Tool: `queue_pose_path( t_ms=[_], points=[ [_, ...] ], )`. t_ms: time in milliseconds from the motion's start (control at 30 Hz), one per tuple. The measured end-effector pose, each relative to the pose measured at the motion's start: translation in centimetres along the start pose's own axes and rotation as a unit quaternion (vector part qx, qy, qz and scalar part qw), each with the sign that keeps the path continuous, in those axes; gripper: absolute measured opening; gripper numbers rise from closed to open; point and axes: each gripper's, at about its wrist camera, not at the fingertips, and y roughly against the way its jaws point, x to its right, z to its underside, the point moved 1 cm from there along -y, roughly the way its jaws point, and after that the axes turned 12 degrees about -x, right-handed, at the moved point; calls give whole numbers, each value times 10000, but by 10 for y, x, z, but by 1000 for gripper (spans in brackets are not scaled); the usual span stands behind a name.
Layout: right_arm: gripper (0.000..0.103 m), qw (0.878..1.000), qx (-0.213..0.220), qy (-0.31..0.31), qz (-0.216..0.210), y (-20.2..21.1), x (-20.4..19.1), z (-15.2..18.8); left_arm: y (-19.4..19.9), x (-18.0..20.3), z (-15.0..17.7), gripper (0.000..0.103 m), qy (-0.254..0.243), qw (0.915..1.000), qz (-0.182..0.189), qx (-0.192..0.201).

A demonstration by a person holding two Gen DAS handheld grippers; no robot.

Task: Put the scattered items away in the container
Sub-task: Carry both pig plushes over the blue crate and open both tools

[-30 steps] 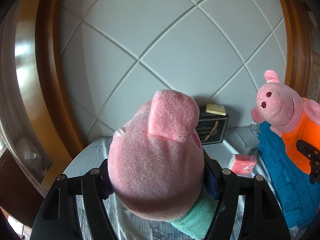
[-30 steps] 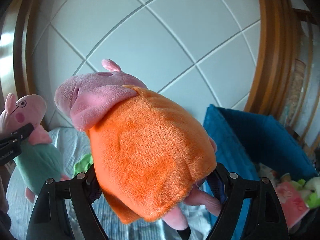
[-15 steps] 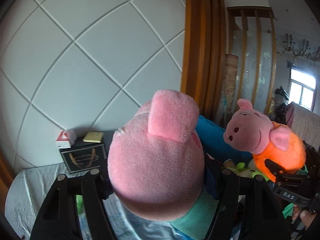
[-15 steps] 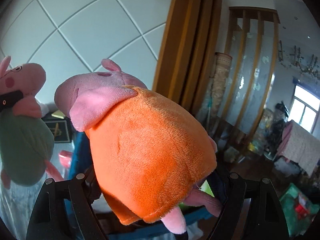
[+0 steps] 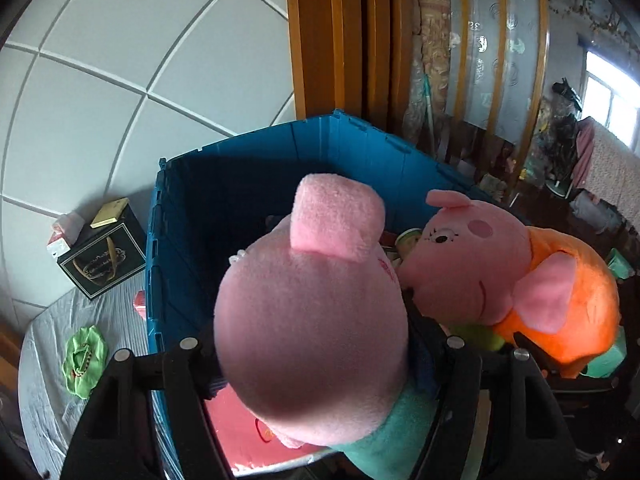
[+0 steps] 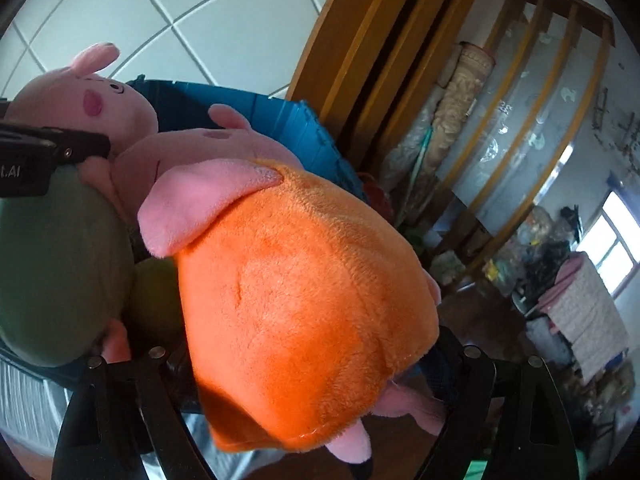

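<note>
My left gripper (image 5: 316, 344) is shut on a pink pig plush in a teal dress (image 5: 312, 320) and holds it above the open blue bin (image 5: 248, 160). My right gripper (image 6: 316, 356) is shut on a pink pig plush in an orange dress (image 6: 304, 300), held over the bin's right side. The two plushes touch head to head; the orange one shows in the left wrist view (image 5: 552, 300), the teal one in the right wrist view (image 6: 60, 264). The bin (image 6: 280, 120) holds several toys, mostly hidden.
A green scrunchie-like item (image 5: 84, 356) lies on the grey-clothed table (image 5: 44, 344) left of the bin. A black box (image 5: 104, 260) with small packs on top stands at the wall. A pink packet (image 5: 139, 300) lies beside the bin. Cluttered room at right.
Both grippers have swung right and tilted down over the blue bin, carrying their plushes. The two plushes have come together and now touch.
</note>
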Motion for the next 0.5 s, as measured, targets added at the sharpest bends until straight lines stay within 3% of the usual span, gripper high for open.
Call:
queue_pose_path(
  t_ms=[333, 500],
  points=[
    [89, 9997, -64, -1, -220, -20, -10, 2, -20, 22, -10, 72, 22, 9994, -261, -222],
    [96, 9991, 117, -214, -350, -5, 5, 8, -3, 16, -9, 79, 203, 9998, -81, 21]
  ],
)
